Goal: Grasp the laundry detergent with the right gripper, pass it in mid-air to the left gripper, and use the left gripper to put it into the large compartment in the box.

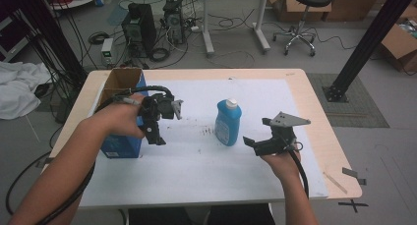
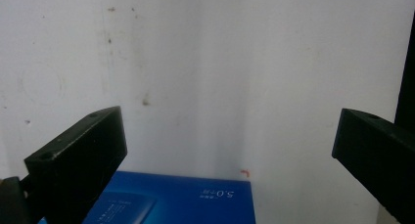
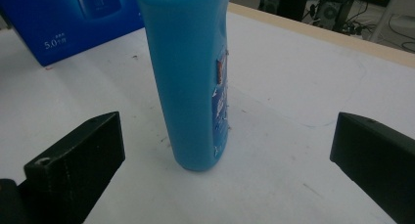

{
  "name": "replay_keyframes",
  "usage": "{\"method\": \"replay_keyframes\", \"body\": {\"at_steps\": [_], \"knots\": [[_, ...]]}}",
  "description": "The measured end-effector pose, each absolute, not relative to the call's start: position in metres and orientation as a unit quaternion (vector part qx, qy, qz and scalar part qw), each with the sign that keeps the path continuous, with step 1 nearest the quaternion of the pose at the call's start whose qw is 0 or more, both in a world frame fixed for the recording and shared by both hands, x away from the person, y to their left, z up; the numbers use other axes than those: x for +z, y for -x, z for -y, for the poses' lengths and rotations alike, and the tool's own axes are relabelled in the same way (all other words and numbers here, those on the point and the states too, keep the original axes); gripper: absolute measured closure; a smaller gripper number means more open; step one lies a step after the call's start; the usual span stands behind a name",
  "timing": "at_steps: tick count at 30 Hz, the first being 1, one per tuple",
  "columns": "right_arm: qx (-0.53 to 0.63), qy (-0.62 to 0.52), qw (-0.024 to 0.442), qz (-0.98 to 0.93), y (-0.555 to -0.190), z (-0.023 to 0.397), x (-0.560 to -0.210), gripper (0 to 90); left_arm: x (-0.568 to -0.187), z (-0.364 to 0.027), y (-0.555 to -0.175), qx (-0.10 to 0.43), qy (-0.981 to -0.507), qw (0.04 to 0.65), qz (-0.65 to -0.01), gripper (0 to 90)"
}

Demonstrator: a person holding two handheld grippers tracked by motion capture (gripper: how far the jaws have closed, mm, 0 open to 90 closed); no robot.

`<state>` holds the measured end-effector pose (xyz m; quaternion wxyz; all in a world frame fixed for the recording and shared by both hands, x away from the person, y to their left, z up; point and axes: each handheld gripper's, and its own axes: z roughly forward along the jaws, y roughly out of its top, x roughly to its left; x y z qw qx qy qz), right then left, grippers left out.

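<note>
1. One blue bottle (image 1: 228, 122) with a white cap is standing upright near the middle of the white sheet (image 1: 206, 171) that is covering the table (image 1: 319, 131); in the right claw view the bottle (image 3: 191, 77) is rising between the two black jaws but touching neither.
2. The right claw (image 1: 255, 142) is sitting at the bottle's 3 o'clock, just beside it, with its jaws spread wide and holding nothing.
3. The right hand (image 1: 280, 161) is gripping that claw from behind, the forearm coming in from 6 o'clock, and the claw's grey three-cornered plate (image 1: 287, 119) is facing upward.
4. The left claw (image 1: 155, 131) is hovering at the bottle's 9 o'clock, well apart from it, and is pointing downward at the sheet.
5. In the left claw view its jaws are standing wide apart and empty, with the white sheet (image 2: 205, 62) beyond them.
6. The left hand (image 1: 120, 118) is wrapping around the claw body, the forearm angling in from 7 o'clock.
7. One blue box (image 1: 120, 112), open at its top, is standing at the table's 9 o'clock side, just beside the left claw; its blue face is showing at the bottom of the left claw view (image 2: 186, 199).
8. Count: one bottle, one box, two claws.
</note>
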<state>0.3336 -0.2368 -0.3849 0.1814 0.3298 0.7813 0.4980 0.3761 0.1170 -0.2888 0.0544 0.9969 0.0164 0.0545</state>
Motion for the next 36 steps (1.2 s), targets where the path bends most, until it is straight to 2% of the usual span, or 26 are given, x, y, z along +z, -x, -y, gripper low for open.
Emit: {"method": "replay_keyframes", "body": {"at_steps": [14, 36], "knots": [[0.53, -0.355, 0.194, -0.746, -0.337, 0.207, -0.418, 0.0, -0.289, -0.113, -0.375, 0.055, -0.997, 0.049, -0.012, 0.1], [0.534, -0.351, 0.201, -0.742, -0.361, 0.168, -0.429, 0.0, -0.286, -0.113, -0.375, 0.058, -0.997, 0.052, -0.01, 0.1]]}}
